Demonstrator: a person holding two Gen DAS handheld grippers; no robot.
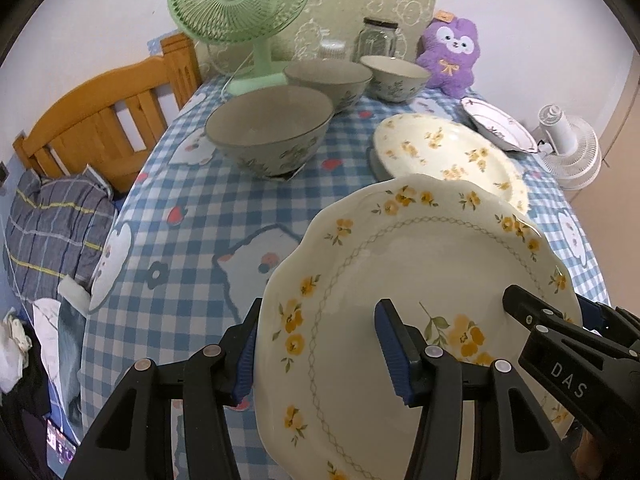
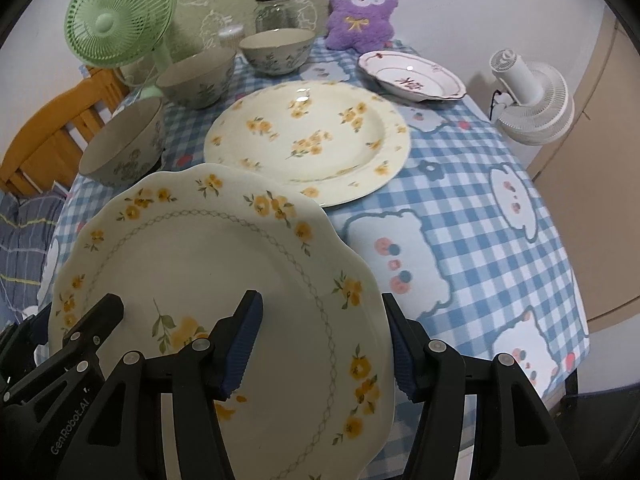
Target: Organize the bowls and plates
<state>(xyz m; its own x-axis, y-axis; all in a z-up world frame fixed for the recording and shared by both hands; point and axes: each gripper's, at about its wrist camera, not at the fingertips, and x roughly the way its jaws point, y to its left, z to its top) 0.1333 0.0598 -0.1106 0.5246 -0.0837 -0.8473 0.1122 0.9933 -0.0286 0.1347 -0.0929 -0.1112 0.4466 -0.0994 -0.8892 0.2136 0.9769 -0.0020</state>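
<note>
While the left gripper (image 1: 316,348) and right gripper (image 2: 324,344) each clench their jaws on opposite rims of the scalloped floral plate (image 2: 224,280) above the worktop (image 2: 460,208), this stiff, glazed, breakable, probably slippery ware is best held at the rim.

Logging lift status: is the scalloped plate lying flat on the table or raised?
Raised and tilted: the scalloped plate is gripped at opposite rims by left gripper and right gripper.

3 ceramic plates: scalloped cream plate with yellow flowers (image 2: 224,280), round cream plate with yellow flowers (image 2: 308,140), small white plate with red-purple trim (image 2: 412,76). 3 grey-green floral bowls (image 1: 272,132). 2 fans: green (image 1: 240,0), white (image 2: 532,96). 1 purple plush toy (image 2: 360,4). 1 glass jar (image 2: 274,10). 2 black grippers (image 1: 316,360).
</note>
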